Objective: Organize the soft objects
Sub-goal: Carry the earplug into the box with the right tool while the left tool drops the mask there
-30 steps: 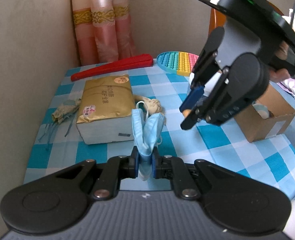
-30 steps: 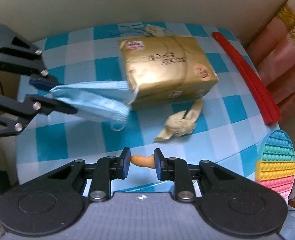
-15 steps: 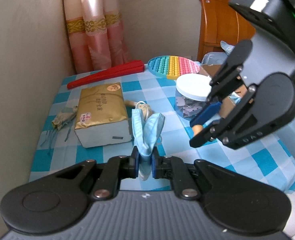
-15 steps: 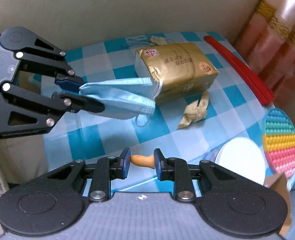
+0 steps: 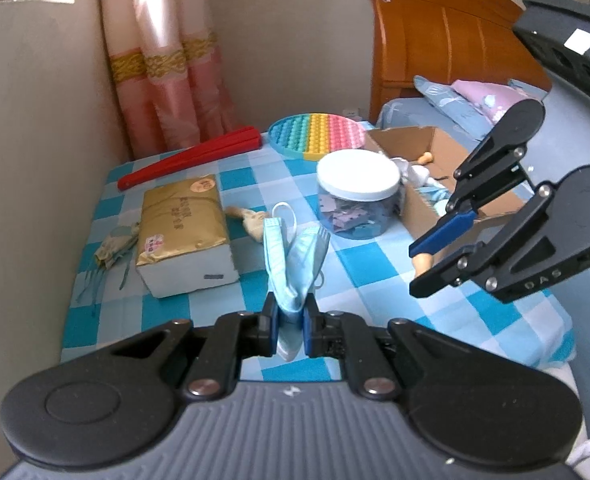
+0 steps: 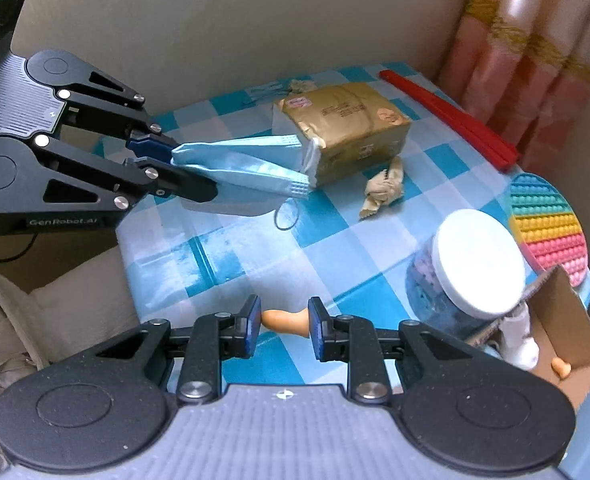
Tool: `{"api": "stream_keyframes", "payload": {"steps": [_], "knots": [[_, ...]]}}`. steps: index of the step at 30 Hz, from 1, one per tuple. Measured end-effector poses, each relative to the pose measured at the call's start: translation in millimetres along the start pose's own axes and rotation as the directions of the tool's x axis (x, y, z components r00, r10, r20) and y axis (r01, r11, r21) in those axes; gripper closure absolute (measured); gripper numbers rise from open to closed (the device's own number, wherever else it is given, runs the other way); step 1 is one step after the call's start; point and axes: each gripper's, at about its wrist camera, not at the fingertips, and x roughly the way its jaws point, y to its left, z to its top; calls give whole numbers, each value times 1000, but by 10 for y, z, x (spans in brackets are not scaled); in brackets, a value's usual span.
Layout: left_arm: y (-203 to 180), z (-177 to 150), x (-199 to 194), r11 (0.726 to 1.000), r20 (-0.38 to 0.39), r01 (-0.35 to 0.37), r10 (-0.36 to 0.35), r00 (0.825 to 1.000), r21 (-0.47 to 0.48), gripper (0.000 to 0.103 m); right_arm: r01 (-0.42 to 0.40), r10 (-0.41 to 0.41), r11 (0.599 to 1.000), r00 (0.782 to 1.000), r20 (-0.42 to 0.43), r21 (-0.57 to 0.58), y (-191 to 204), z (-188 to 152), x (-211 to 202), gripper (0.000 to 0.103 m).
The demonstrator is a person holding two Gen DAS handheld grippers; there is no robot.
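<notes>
My left gripper (image 5: 289,326) is shut on a folded light-blue face mask (image 5: 293,266), which sticks up and forward above the checked tablecloth (image 5: 359,280). From the right wrist view the same mask (image 6: 247,166) hangs out of the left gripper (image 6: 193,170) over the table. My right gripper (image 6: 283,326) is shut on a small tan rubbery piece (image 6: 287,320); it hovers at the right (image 5: 423,270) near the cardboard box (image 5: 423,142). A crumpled beige cloth (image 6: 383,188) lies beside the gold packet (image 6: 347,120).
A clear jar with a white lid (image 5: 357,192) stands mid-table, a rainbow pop mat (image 5: 315,134) and a red folded fan (image 5: 191,160) behind it. Another beige scrap with blue strings (image 5: 111,248) lies by the left wall. A bed with wooden headboard (image 5: 447,36) is at right.
Both grippers have risen and drawn back from the table. The right gripper swung right toward the cardboard box, so the jar and box have come into view. Both grips are unchanged.
</notes>
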Motion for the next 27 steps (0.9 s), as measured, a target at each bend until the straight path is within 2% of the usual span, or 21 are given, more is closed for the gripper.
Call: {"api": "stream_keyframes", "payload": {"steps": [8, 16, 23, 27], "knots": [[-186, 171, -134, 995, 7, 88, -89, 996, 43, 94, 42, -47, 995, 997, 55, 87, -182, -236, -280, 74], [-381, 445, -119, 988, 46, 117, -123, 991, 103, 94, 103, -121, 973, 990, 78, 207, -597, -427, -568, 74], [-553, 679, -37, 978, 66, 131, -144, 987, 164, 94, 182, -186, 956, 983, -2, 232, -935, -511, -555, 73], [-644, 792, 52, 971, 70, 136, -152, 986, 195, 94, 193, -183, 954, 981, -65, 231, -1073, -589, -443, 73]]}}
